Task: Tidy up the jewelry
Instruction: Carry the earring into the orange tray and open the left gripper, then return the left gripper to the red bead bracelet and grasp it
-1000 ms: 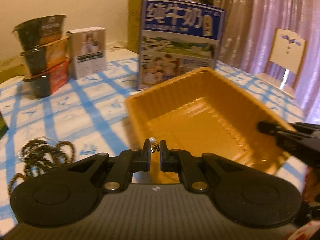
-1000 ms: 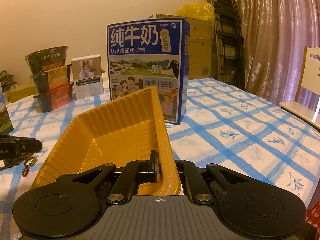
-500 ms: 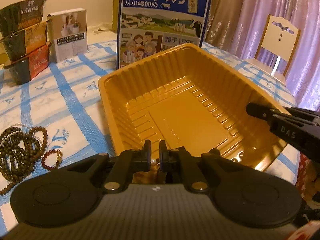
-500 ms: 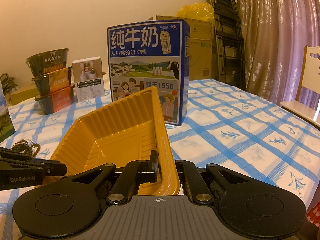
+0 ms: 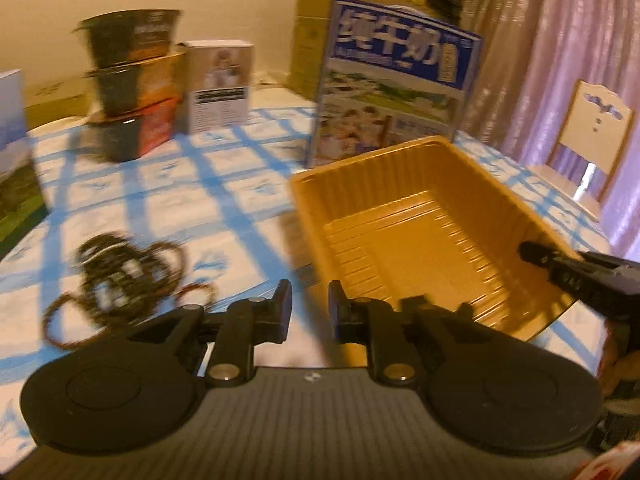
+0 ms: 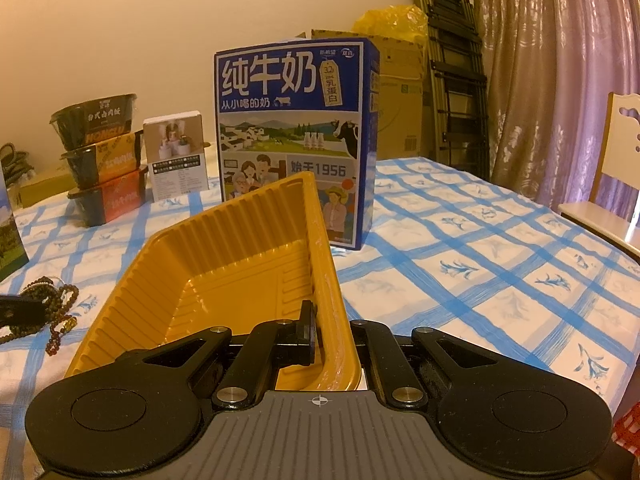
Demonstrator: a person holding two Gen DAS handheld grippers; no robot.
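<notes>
Right now the left gripper point(image 5: 310, 304) hangs above the blue-checked tablecloth point(image 5: 192, 200), its jaws parted with a clear gap and nothing between them. It sits just beside the near left corner of the orange plastic tray point(image 5: 416, 236). To its left lies a tangle of dark beaded bracelets point(image 5: 116, 268) on the cloth — blurred in the left wrist view, sharper in the right one, where the beads point(image 6: 48, 304) lie well left of the tray. A small reddish bead loop lies at the near edge of that tangle.

The right gripper point(image 6: 332, 332) is closed over the tray's near right rim point(image 6: 328, 280), one finger inside the wall and one outside — the tray looks tipped up on that side. What shows of the tray's ribbed floor looks bare.

Behind the tray stands a blue milk carton box point(image 6: 296, 136). Farther left are three stacked instant-noodle bowls point(image 6: 100, 160) and a small white box point(image 6: 176, 156).
</notes>
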